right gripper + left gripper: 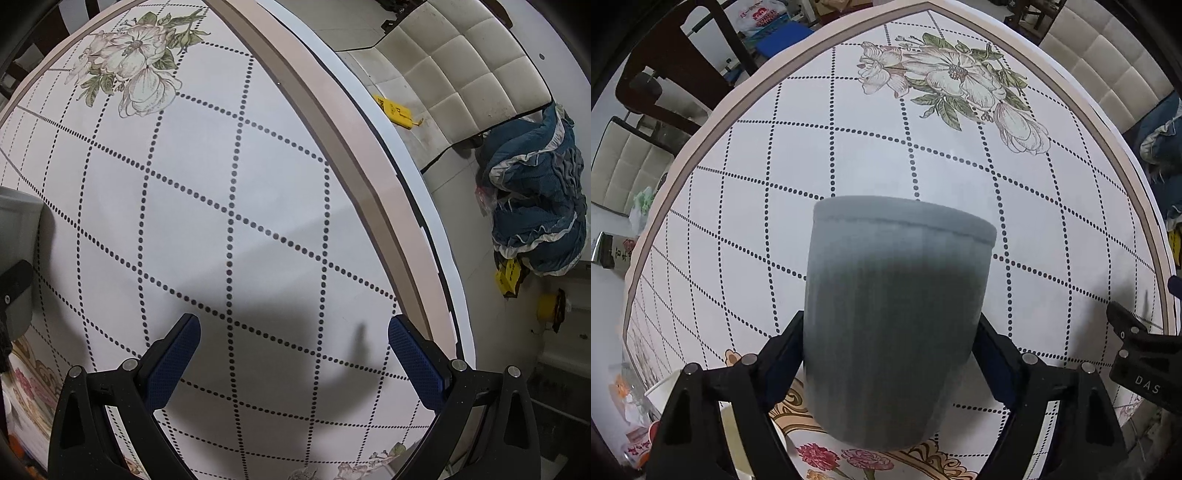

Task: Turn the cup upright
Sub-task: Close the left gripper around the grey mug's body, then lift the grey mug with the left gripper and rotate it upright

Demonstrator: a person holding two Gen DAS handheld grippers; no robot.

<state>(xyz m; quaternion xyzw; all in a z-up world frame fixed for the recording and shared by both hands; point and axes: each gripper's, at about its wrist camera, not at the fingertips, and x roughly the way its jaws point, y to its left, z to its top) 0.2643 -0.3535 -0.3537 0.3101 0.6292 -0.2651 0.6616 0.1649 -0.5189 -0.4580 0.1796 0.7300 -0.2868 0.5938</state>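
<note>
A grey-blue cup (pixel 894 317) fills the middle of the left wrist view, its wider rim end pointing away from the camera. My left gripper (pixel 888 347) is shut on the cup, one finger on each side of its body, above the table. The cup's edge also shows at the far left of the right wrist view (pixel 18 236). My right gripper (pixel 293 345) is open and empty over the tablecloth, near the table's right edge. One of its fingers shows at the right edge of the left wrist view (pixel 1137 347).
The round table (pixel 960 166) has a white cloth with dotted diamonds and flower prints. White dishes (pixel 665 387) and packets sit at its lower left. Padded chairs (pixel 461 62) and a blue garment (pixel 535 199) lie beyond the right edge.
</note>
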